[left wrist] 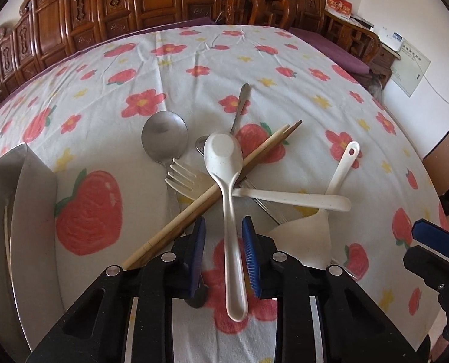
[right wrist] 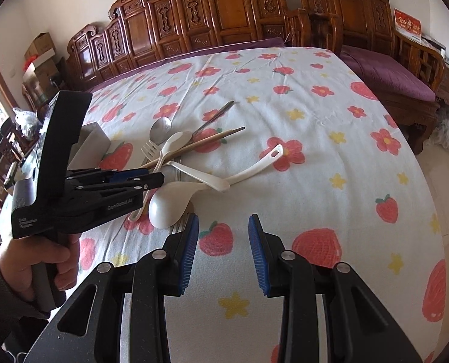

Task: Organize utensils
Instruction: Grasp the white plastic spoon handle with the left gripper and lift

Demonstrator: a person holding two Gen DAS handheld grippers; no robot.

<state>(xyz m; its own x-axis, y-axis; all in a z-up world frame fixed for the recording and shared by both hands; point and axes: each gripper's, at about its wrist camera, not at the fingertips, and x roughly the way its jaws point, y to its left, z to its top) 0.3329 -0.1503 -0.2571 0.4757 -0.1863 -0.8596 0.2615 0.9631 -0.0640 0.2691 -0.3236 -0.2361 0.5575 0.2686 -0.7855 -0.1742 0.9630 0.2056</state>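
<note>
L gripper [left wrist: 224, 243] is sitting low over the utensil pile w/ the white spoon [left wrist: 229, 187] handle running between its blue pads [left wrist: 251, 254]; jaws narrow, right pad touching the handle, left pad just off it. The spoon bowl is lying ahead of the tips, over the chopsticks [left wrist: 212, 190] & beige fork [left wrist: 188, 178]. Metal spoon [left wrist: 164, 135] is lying ahead-left. R gripper [right wrist: 223, 243] is hovering half-open, holding nothing, over the flowered cloth [right wrist: 315, 181], pile ahead-left of it.

Both wrist views angled down, close over utensil pile [left wrist: 224, 175]; right view, perhaps farther, shares it.
</note>
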